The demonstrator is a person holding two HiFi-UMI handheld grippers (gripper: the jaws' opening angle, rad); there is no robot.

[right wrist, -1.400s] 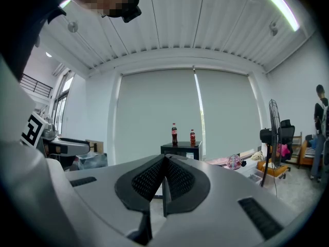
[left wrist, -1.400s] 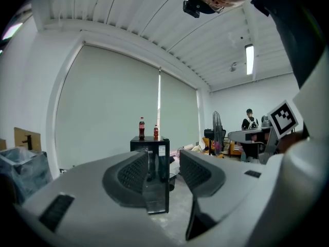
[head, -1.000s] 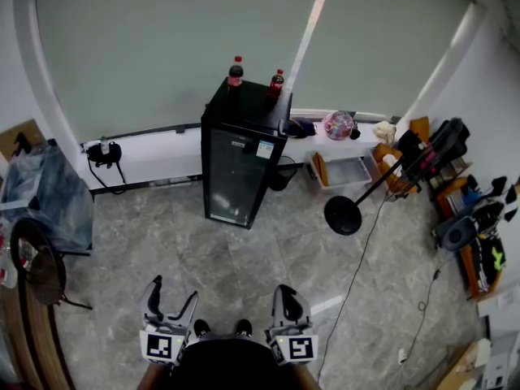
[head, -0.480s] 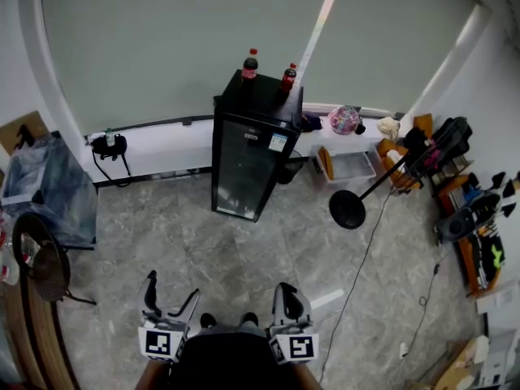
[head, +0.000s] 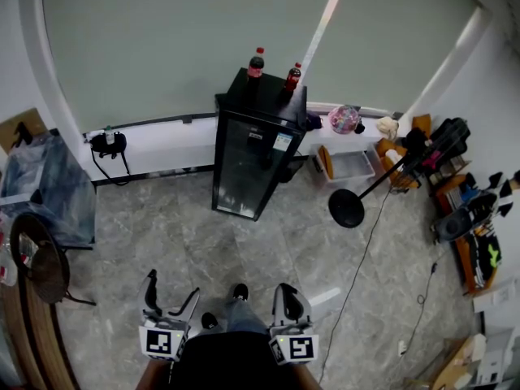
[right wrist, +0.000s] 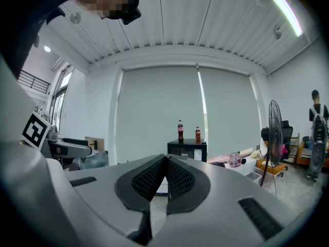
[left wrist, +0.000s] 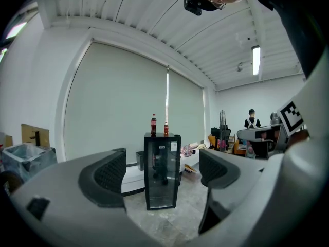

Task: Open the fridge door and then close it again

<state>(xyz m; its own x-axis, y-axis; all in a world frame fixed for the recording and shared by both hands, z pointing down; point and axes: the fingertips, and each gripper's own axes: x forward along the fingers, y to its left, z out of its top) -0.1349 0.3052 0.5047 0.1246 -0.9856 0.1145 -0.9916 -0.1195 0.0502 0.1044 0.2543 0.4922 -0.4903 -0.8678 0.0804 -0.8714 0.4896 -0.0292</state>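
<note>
Well short of the closed fridge (head: 253, 161), you're on approach, left gripper (head: 172, 295) just opened wide, empty, right gripper (head: 289, 292) pinched together, empty; next, reach its door.

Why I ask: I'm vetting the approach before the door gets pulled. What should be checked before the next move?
1. Fridge door shut: ok.
2. Fridge within reach: not ok, it stands across the floor from both grippers.
3. Left gripper ready: ok, its jaws have just been opening, stand wide apart and hold nothing.
4. Right gripper ready: not ok for grasping, jaws together and empty.
5. Bottles on the fridge top upright: ok, both stand.
6. Door handle located: cannot tell.
</note>
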